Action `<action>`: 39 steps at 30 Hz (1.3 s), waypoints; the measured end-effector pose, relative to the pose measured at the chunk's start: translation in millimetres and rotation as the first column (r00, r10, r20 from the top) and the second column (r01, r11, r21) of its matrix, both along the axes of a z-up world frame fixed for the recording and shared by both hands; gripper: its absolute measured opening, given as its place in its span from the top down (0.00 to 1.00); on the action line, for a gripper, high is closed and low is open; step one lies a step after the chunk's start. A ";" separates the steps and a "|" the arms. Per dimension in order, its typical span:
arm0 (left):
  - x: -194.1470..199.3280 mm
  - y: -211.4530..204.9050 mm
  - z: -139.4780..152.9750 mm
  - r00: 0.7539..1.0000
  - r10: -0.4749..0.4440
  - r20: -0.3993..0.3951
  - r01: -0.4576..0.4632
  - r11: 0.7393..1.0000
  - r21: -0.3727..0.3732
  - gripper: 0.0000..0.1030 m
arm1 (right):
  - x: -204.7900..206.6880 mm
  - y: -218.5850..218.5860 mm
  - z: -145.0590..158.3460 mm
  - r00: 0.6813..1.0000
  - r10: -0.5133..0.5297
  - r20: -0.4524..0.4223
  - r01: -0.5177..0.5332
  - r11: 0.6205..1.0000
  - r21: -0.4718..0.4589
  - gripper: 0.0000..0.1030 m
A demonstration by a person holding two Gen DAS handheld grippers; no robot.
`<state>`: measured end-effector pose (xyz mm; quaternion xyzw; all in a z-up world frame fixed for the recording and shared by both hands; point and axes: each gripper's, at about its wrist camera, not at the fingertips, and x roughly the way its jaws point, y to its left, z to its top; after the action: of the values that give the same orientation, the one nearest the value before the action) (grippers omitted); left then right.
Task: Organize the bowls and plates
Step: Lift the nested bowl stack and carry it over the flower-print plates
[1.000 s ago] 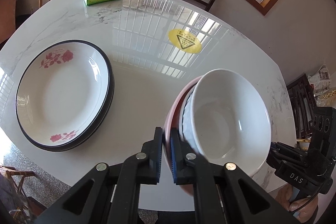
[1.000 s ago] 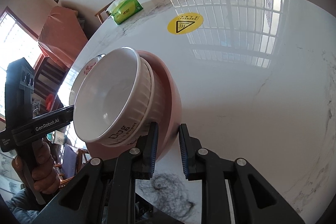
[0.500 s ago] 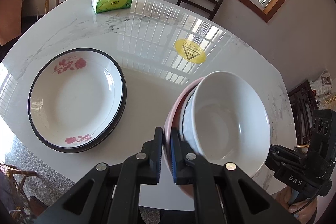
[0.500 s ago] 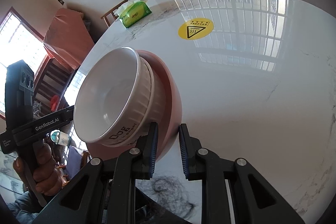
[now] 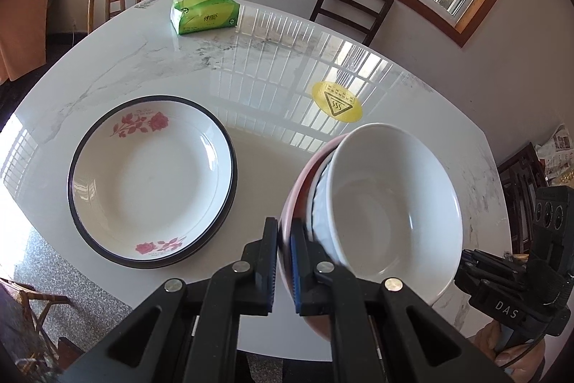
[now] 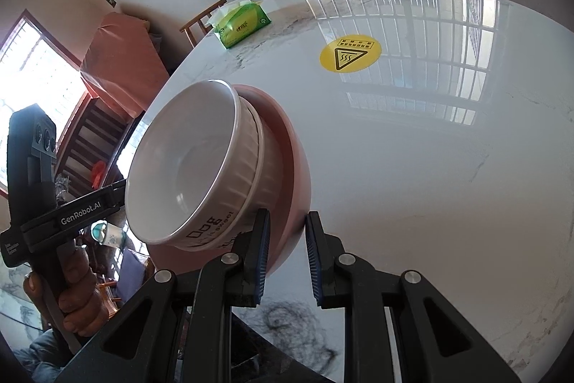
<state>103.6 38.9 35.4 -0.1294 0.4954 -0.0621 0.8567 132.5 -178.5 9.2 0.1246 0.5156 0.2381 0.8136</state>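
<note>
Pink bowl [image 5: 292, 203] with ribbed white bowl [image 5: 391, 200] nested inside, tilted at lower right of the left wrist view; left gripper [image 5: 283, 266] clamped on the pink rim, right gripper [image 6: 285, 255] pinching the opposite rim at bottom centre of its own view. Rose-patterned plate [image 5: 150, 182] flat on marble table [image 5: 258, 96] at centre left, well apart. Yellow warning sticker [image 5: 336, 101] just above the bowls, tissue pack [image 5: 204, 11] at upper left, chairs [image 5: 349, 6] beyond the far edge.

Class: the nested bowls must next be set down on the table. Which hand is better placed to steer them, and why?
Left: its tool pinches the pink bowl rim, near bare table. The right tool also grips that rim.
</note>
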 end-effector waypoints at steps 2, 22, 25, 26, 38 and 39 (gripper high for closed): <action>0.5 3.8 1.4 1.000 0.005 0.002 -0.005 1.000 0.002 0.95 | 0.3 2.6 1.3 1.000 0.003 0.003 -0.003 1.000 0.000 0.81; -2.8 42.3 16.4 0.996 0.083 0.030 -0.083 0.996 0.017 0.96 | 10.6 39.2 19.9 0.998 0.054 0.026 -0.054 0.999 0.005 0.81; -1.9 51.1 17.7 0.995 0.098 0.032 -0.099 0.995 0.020 0.96 | 14.0 47.3 21.9 0.998 0.065 0.025 -0.065 0.998 0.007 0.81; -1.7 53.9 18.4 0.994 0.104 0.033 -0.105 0.994 0.020 0.96 | 16.1 49.9 22.6 0.997 0.068 0.025 -0.069 0.998 0.007 0.81; 2.7 97.7 21.3 0.984 0.173 0.038 -0.174 0.985 0.023 0.96 | 33.2 92.9 26.0 0.992 0.126 0.022 -0.127 0.992 0.009 0.81; 3.1 100.8 21.2 0.983 0.177 0.038 -0.178 0.984 0.023 0.96 | 35.1 96.1 25.8 0.991 0.130 0.020 -0.130 0.991 0.011 0.81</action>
<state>106.7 139.8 56.6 -0.1605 0.4672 0.0190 0.8693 167.5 -82.4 35.0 0.0933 0.5132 0.2948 0.8006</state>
